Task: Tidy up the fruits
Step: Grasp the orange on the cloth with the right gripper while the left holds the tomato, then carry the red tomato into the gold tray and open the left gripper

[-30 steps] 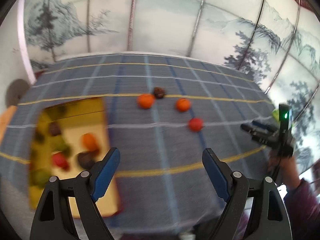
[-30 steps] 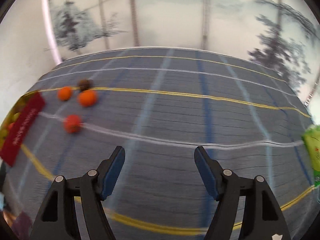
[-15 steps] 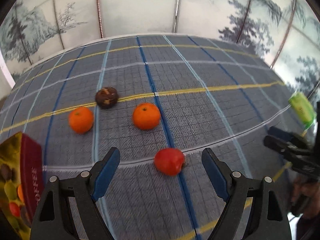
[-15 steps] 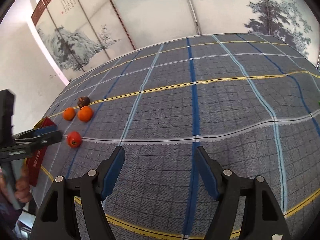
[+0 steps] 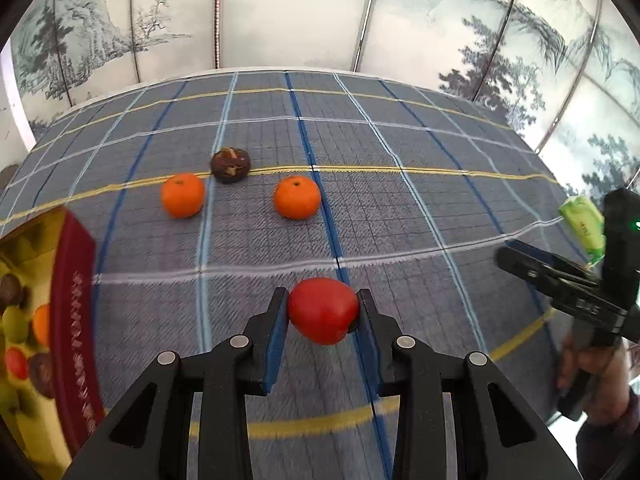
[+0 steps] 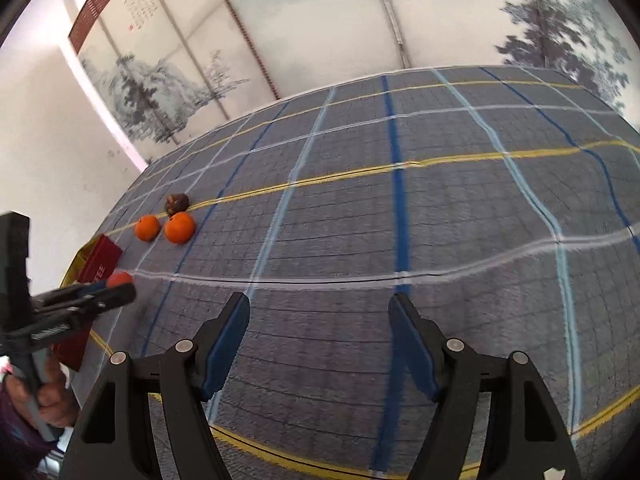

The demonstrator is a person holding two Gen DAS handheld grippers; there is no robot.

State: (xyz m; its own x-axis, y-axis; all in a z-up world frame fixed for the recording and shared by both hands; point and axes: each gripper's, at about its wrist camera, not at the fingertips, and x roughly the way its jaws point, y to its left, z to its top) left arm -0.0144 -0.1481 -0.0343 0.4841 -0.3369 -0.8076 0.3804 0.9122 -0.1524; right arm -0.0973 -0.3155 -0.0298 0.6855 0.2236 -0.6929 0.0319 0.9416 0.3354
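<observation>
My left gripper (image 5: pixel 322 304) is shut on a red fruit (image 5: pixel 322 315) just above the checked cloth. Beyond it lie two oranges (image 5: pixel 182 195) (image 5: pixel 297 197) and a dark brown fruit (image 5: pixel 231 165). A red and yellow box (image 5: pixel 60 320) holding several fruits is at the left edge. My right gripper (image 6: pixel 319 312) is open and empty over bare cloth. In the right wrist view the left gripper (image 6: pixel 108 292) shows at far left with the red fruit (image 6: pixel 119 278), and the oranges (image 6: pixel 179 228) lie beyond it.
The table is covered by a grey-blue checked cloth (image 5: pixel 400 200) with yellow and blue lines. A green packet (image 5: pixel 582 224) lies at the right edge. The right gripper (image 5: pixel 560 280) and a hand are at right in the left wrist view. Painted screen panels stand behind.
My left gripper has moved forward to the red fruit and closed on it. The right gripper has stayed open and shifted only slightly.
</observation>
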